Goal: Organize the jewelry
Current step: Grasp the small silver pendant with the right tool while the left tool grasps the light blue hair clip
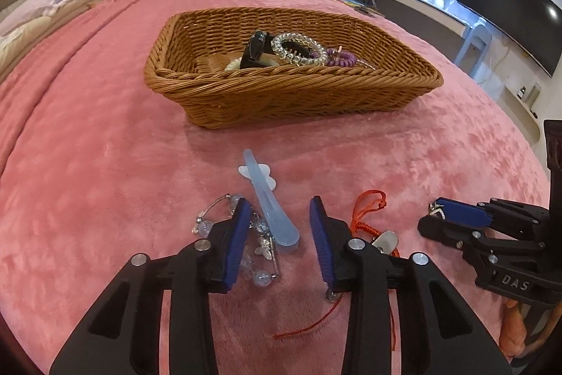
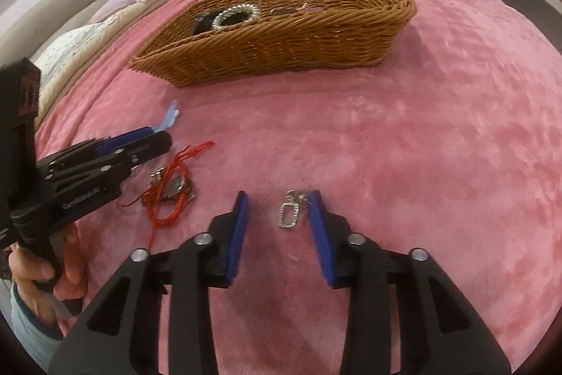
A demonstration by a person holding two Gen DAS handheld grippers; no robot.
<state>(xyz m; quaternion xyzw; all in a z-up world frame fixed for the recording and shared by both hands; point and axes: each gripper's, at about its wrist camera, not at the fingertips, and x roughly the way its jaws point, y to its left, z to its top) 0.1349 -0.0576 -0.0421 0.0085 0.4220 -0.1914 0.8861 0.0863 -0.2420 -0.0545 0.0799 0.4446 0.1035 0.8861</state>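
Note:
A brown wicker basket [image 1: 281, 94] sits on the pink blanket and holds a clear bead bracelet [image 1: 298, 50], a black clip [image 1: 254, 50] and a purple coil tie [image 1: 339, 57]. My left gripper [image 1: 280, 215] is open over a pale blue hair clip [image 1: 268, 202], with a crystal bead bracelet [image 1: 258, 246] under its left finger and a red cord [image 1: 365, 209] by its right. My right gripper [image 2: 278, 209] is open around a small silver rectangular pendant [image 2: 289, 213] lying on the blanket. The basket [image 2: 281, 44] also shows in the right wrist view.
The pink blanket [image 1: 105, 164] covers the bed. Pillows [image 2: 80, 37] lie at the far left. A desk with a monitor [image 1: 509, 9] stands to the right of the bed. The red cord with metal charms [image 2: 172, 192] lies between the two grippers.

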